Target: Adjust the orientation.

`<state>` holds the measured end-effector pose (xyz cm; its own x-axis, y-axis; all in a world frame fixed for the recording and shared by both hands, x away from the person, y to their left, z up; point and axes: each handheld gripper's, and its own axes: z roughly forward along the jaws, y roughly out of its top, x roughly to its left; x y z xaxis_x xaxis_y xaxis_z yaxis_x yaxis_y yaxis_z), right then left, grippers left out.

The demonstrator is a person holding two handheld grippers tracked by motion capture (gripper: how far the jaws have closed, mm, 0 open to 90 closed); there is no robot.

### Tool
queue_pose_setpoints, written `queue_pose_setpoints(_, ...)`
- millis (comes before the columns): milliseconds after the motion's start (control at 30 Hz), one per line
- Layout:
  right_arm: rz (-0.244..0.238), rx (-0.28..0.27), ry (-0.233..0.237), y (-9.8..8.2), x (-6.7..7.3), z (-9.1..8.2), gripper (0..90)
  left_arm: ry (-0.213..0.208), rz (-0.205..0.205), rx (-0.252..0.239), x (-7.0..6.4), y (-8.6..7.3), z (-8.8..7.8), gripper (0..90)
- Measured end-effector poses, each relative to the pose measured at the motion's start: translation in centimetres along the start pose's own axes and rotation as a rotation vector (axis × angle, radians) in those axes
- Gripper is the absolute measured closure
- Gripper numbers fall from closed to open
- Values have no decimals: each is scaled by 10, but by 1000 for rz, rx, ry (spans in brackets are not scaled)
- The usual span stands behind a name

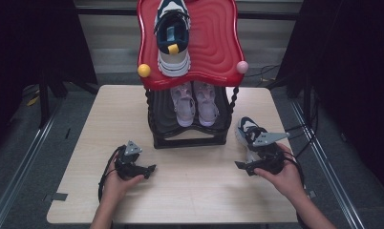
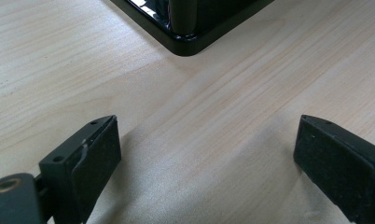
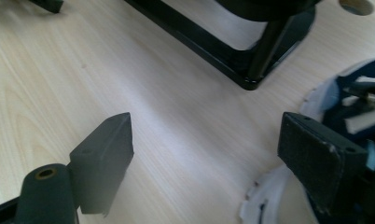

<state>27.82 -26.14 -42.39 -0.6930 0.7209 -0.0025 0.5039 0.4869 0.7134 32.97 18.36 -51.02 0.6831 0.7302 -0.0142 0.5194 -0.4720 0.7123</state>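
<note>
Both grippers' fingers apart, L gripper [image 1: 151, 168] & R gripper [image 1: 241, 165] (beside navy sneaker [image 1: 247, 129]); no legible writing.

Light falls from above onto the pale table [image 1: 190, 191], leaving the upper left and right of the high view nearly black. In both gripper views the jaws along the bottom edge are soft, out of focus, and cast faint shadows on the wood; the black rack base [image 2: 185, 44] shows a small glint.

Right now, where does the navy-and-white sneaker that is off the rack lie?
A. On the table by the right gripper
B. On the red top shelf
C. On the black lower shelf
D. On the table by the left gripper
A: the loose sneaker lies on the table right of the shoe rack, just beyond the right gripper.
</note>
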Motion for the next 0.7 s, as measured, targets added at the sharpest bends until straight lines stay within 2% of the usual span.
queue_pose_setpoints(233, 21, -3, -44, -3, -14, -12, 176, 1, -1, 0, 0, 0, 0, 69)
queue_pose_setpoints(300, 15, -11, -51, -3, -15, -13, 177, 0, -3, 0, 0, 0, 0, 67)
queue_pose_setpoints(567, -16, 25, -86, -4, -22, -12, 177, 0, -1, 1, 0, 0, 0, 65)
queue_pose_setpoints(700, -4, 25, -95, -8, -28, -13, 177, 0, -1, 1, 0, 0, 0, 65)
